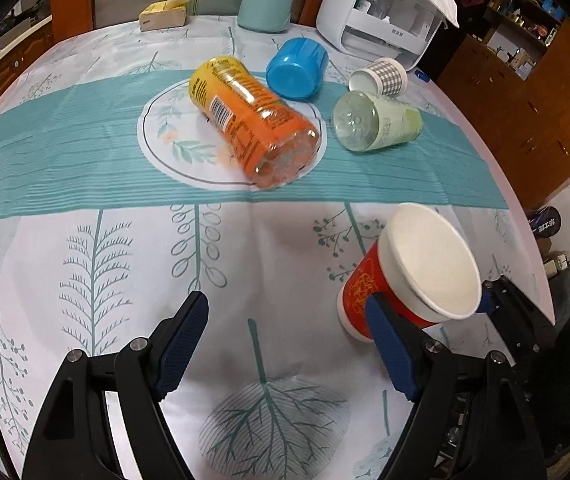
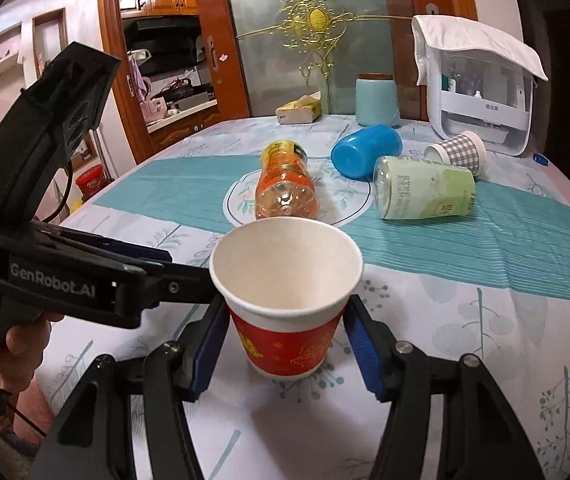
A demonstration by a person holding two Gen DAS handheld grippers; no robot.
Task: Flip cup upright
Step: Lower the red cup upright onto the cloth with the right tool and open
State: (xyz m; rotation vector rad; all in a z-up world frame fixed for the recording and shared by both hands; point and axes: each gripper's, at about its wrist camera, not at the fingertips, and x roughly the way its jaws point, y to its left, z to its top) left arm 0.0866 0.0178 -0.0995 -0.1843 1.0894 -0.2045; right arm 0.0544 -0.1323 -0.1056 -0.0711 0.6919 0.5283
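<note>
Red-and-white paper cup (image 2: 285, 300) upright on the patterned bench (image 2: 485, 340).
Right tool (image 2: 287, 340) pinches its red wall — left tool (image 1: 285, 344) spread, holding nothing.

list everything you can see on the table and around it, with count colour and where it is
paper cup: 1, red and white, near edge, mouth up, between the right gripper's fingers
orange bottle: 1, on its side, table centre
green bottle: 1, pale green, on its side, right of the orange one
blue cup: 1, on its side, behind the bottles
checked cup: 1, grey and white, on its side
jar: 1, light blue, far edge
tissue box: 1, yellowish, far left
white appliance: 1, far right
left gripper: 1, black, blue pads, open
right gripper: 1, black, blue pads
</note>
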